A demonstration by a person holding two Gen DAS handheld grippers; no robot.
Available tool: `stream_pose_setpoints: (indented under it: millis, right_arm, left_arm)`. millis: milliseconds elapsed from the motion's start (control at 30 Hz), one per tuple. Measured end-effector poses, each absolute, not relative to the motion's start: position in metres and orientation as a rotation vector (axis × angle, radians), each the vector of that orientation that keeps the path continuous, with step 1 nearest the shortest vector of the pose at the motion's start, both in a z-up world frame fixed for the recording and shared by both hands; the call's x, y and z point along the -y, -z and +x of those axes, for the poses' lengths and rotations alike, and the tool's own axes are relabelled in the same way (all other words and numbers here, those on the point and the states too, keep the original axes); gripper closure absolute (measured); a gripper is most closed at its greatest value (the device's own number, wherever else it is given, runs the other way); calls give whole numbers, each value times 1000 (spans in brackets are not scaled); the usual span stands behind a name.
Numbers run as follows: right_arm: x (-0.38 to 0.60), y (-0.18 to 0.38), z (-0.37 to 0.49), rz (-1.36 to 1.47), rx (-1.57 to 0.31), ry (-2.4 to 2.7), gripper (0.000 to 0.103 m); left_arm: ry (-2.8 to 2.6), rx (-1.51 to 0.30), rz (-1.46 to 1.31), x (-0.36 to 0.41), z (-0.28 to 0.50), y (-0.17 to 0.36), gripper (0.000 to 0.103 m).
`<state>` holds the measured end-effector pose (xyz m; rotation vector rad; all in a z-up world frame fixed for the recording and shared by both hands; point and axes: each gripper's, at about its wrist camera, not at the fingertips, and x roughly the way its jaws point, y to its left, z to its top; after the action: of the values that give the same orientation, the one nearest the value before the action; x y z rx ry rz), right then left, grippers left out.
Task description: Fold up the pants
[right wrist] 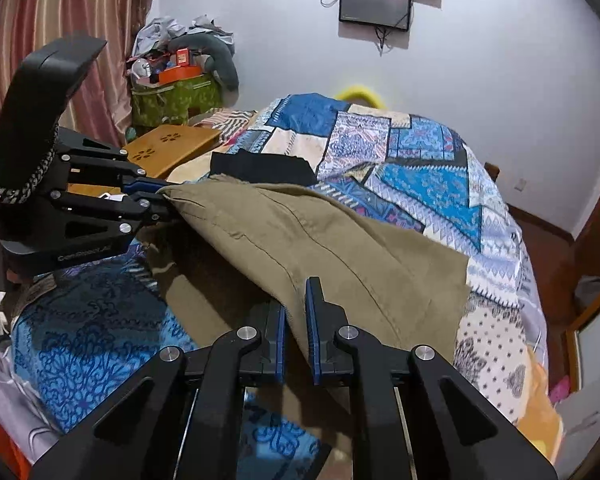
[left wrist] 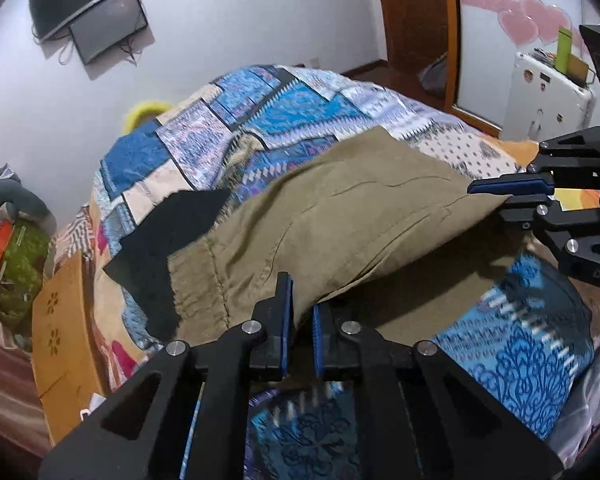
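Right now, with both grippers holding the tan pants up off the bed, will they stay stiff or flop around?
Probably floppy: the pants sag in a curve between the left gripper and the right gripper. They look fairly light, since two edge pinches carry them. The free end would likely drag across the quilt.

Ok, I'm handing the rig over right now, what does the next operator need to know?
Left hand-held gripper: shut on the near edge of the khaki pants.
Right hand-held gripper: shut on the same edge, further along.
Pants: near part lifted off the patchwork quilt, far part draped on it beside a black garment.
Done: both grips taken, fold under way.
Left: carry the edge across, lay it down, release, finish folding.
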<state>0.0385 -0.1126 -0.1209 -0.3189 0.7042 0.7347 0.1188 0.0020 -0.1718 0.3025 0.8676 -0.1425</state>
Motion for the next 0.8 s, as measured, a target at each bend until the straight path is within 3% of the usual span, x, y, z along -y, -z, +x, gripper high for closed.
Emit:
stream_pose_setpoints:
  millis: [167,367,533,800]
  right_arm:
    - [117,139,36,-261,-782,-746,94]
    - [123,149,36,-198,-876,-759,86]
    - [136,136,34,-99,-895,-796,71]
    - [131,116,43,-15,-839,-794,60]
  left_arm:
    - [177,-936,232,-3,111,190,94]
    - [185,-994,161,-13,104,192,82]
    - [186,-999,73,-28,96,178,58]
    - [95,-924,-27,-57,109,148,48]
